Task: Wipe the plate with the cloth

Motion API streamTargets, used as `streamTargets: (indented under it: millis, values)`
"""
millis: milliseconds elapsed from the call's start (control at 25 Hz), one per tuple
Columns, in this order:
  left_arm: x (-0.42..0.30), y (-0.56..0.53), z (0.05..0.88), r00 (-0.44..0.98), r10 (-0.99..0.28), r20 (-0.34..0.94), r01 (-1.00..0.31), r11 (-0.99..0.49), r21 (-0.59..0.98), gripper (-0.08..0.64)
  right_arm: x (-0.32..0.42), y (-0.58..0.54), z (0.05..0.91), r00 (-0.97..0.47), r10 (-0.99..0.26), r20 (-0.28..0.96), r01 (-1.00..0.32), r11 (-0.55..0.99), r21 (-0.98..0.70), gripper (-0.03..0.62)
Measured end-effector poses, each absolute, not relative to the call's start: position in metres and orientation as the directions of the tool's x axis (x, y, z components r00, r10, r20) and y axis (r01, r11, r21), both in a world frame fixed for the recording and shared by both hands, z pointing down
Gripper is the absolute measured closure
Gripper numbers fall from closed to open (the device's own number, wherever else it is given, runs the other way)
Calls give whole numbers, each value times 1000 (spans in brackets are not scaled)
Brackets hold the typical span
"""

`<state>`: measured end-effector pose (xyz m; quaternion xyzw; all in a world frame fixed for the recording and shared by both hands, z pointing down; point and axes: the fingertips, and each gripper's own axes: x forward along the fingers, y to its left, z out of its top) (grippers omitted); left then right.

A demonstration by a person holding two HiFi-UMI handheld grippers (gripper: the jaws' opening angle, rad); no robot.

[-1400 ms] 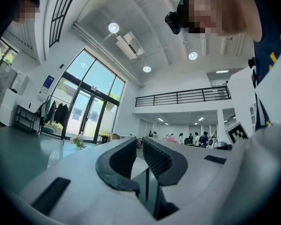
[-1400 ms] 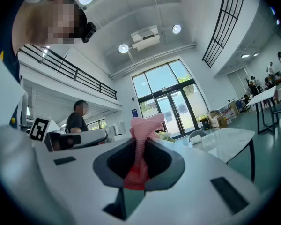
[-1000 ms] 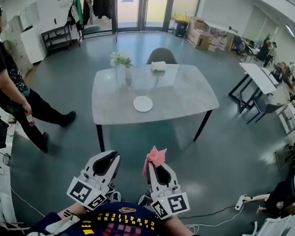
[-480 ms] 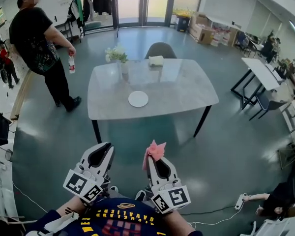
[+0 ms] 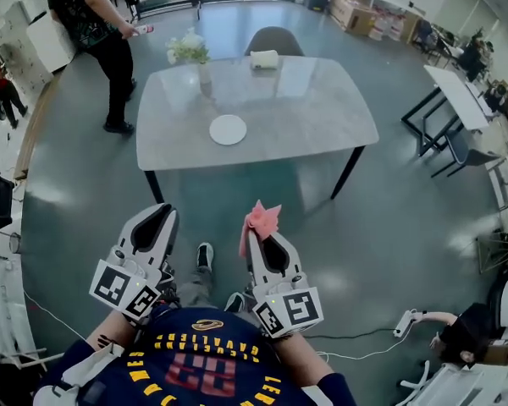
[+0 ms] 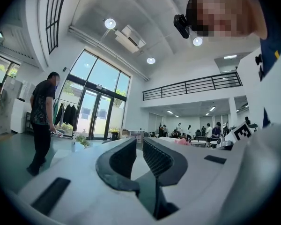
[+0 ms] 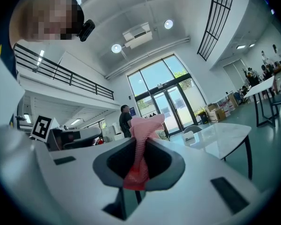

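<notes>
A white plate (image 5: 228, 129) lies on the near left part of a grey marble table (image 5: 313, 108), some way ahead of both grippers. A pink cloth (image 5: 262, 219) sticks up from my right gripper (image 5: 252, 232), which is shut on it. The right gripper view shows the pink cloth (image 7: 141, 142) pinched between the jaws of that right gripper (image 7: 139, 149). My left gripper (image 5: 163, 212) is held beside it, shut, with nothing in it. In the left gripper view the left gripper (image 6: 139, 145) points towards the table. Both grippers hover over the floor, short of the table.
A vase of flowers (image 5: 189, 51) and a white box (image 5: 265, 58) stand at the table's far side, with a grey chair (image 5: 275, 39) behind. A person (image 5: 97, 19) stands off the table's far left corner. More tables (image 5: 455, 91) stand to the right.
The table and plate have come nearer in the head view. The person at the left has walked towards the back. Both grippers keep their hold and pose.
</notes>
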<state>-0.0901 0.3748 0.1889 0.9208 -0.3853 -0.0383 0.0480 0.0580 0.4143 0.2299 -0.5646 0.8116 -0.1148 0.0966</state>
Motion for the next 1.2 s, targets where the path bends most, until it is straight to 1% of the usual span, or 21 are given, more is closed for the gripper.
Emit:
streamTargets:
  millis: [520,880,1200]
  values:
    - [-90,230,203,735,-678,-21,-663,-725,183,512,62,285,244,-279,-958,68,-927,250,-279,546]
    - [-108,132,213,773,-634,-21,-613,-755,235,514,44,202,249,-210,-970,119,-950,174,-258,546]
    - [-105,72,243,807,-591,9,-569,-773,280,514,35,154,271,-174,-969,173,-956,124,-267,546]
